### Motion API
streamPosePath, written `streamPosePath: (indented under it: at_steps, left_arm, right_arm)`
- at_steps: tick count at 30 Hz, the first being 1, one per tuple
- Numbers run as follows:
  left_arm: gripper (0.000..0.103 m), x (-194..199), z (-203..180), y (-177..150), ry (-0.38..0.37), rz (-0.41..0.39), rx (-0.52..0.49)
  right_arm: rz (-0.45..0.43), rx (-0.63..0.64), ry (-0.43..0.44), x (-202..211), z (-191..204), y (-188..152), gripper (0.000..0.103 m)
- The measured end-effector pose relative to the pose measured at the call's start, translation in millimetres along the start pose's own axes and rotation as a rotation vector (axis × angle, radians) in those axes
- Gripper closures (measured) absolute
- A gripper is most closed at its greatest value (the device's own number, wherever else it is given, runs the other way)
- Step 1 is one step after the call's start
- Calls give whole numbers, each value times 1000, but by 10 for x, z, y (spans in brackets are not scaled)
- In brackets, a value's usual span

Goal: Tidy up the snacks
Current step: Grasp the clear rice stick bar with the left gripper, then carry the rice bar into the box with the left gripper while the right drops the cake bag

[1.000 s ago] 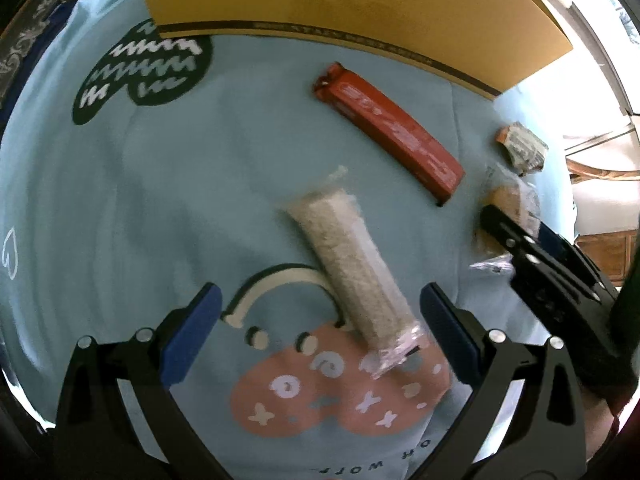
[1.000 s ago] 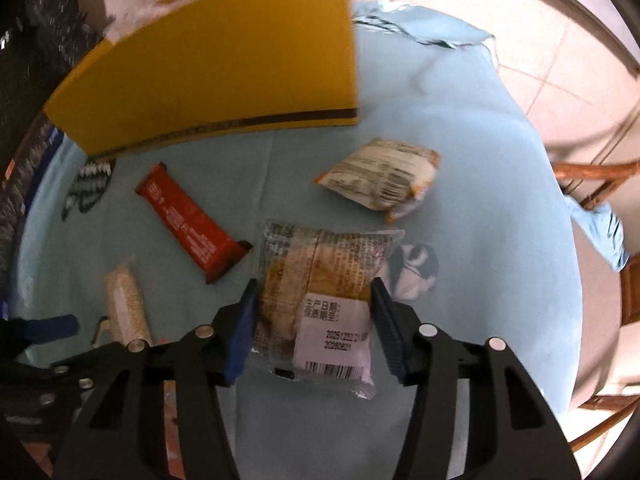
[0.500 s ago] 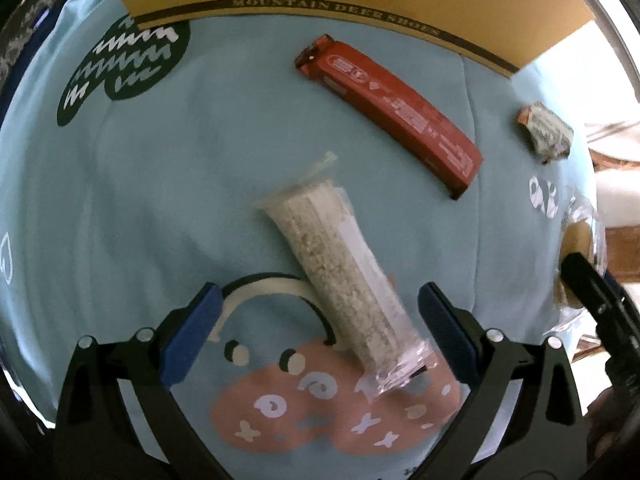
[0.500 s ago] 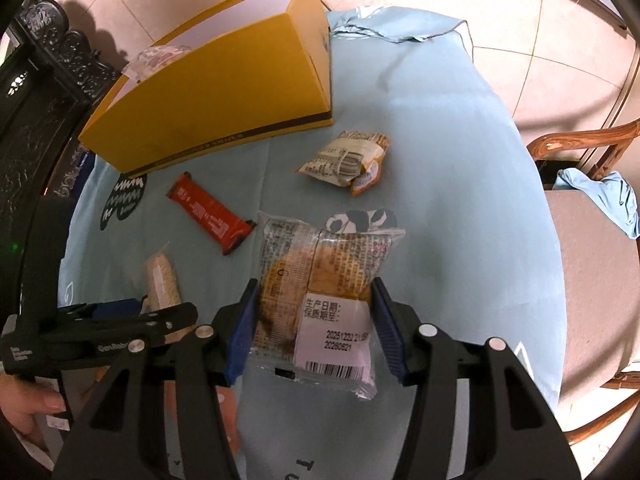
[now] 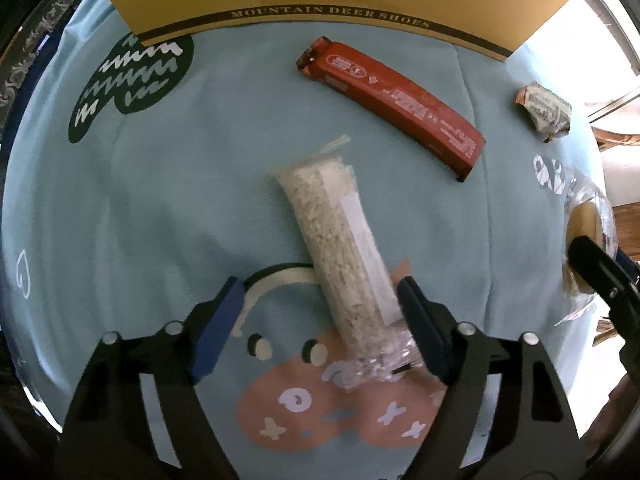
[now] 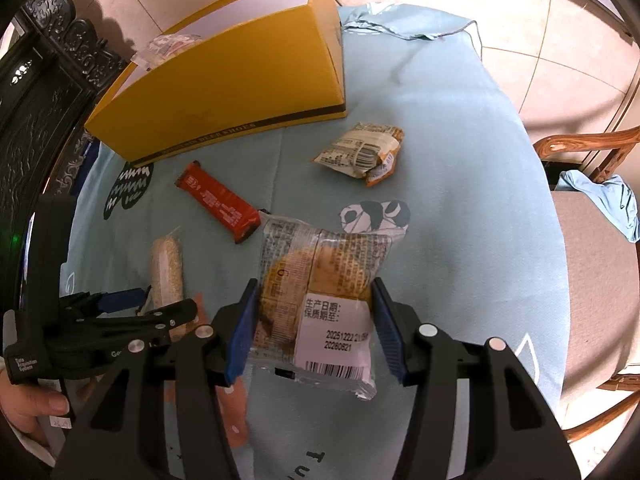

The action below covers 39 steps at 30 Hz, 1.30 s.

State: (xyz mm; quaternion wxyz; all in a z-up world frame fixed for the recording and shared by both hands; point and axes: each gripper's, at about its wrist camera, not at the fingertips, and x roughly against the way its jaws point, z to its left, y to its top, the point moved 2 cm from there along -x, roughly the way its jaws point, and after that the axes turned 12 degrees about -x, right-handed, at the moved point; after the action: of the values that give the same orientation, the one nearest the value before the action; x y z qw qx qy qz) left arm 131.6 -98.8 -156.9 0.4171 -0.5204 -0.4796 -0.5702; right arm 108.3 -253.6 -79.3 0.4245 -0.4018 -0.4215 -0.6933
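A clear-wrapped rice bar (image 5: 340, 252) lies on the light blue tablecloth (image 5: 160, 208). My left gripper (image 5: 320, 284) points straight down over the bar's near end. Its jaws are closing with the bar between them. The right pad (image 5: 420, 324) is at the wrapper's edge and the left pad (image 5: 218, 328) stands apart. My right gripper (image 6: 315, 284) is shut on a clear packet with a round pastry (image 6: 320, 280), held above the cloth. A red bar (image 5: 392, 102) and a crumpled snack packet (image 6: 360, 152) lie before the yellow box (image 6: 224, 92).
The yellow box stands open-topped at the table's far side with a clear packet (image 6: 168, 46) inside. A dark carved cabinet (image 6: 40, 80) is at the left. A wooden chair (image 6: 592, 240) with blue cloth on it stands off the table's right edge.
The left jaws have narrowed around the rice bar. The right gripper has risen with the pastry packet, so more of the table and box shows.
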Motion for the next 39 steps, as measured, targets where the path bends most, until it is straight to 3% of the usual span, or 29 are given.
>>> streamPosePath:
  at_steps: [9, 14, 17, 22, 32, 36, 39]
  left_arm:
    - [43, 115, 160, -34, 7, 0, -4]
    - [65, 181, 285, -91, 4, -11, 6]
    - [73, 190, 408, -134, -32, -29, 15]
    - [73, 258, 631, -234, -113, -62, 51]
    - [73, 782, 1087, -428, -78, -173, 15]
    - [73, 829, 1121, -437, -83, -167, 17]
    - [73, 632, 1019, -341, -74, -129, 30]
  right_arm:
    - [1, 13, 9, 19, 61, -16, 48]
    - [6, 5, 13, 16, 67, -27, 48]
    - [7, -9, 13, 21, 49, -29, 48]
    - [9, -21, 14, 37, 23, -41, 48]
    - [0, -21, 33, 101, 69, -37, 48]
    - [5, -15, 51, 105, 123, -12, 48]
    - [20, 1, 38, 31, 168, -29, 48]
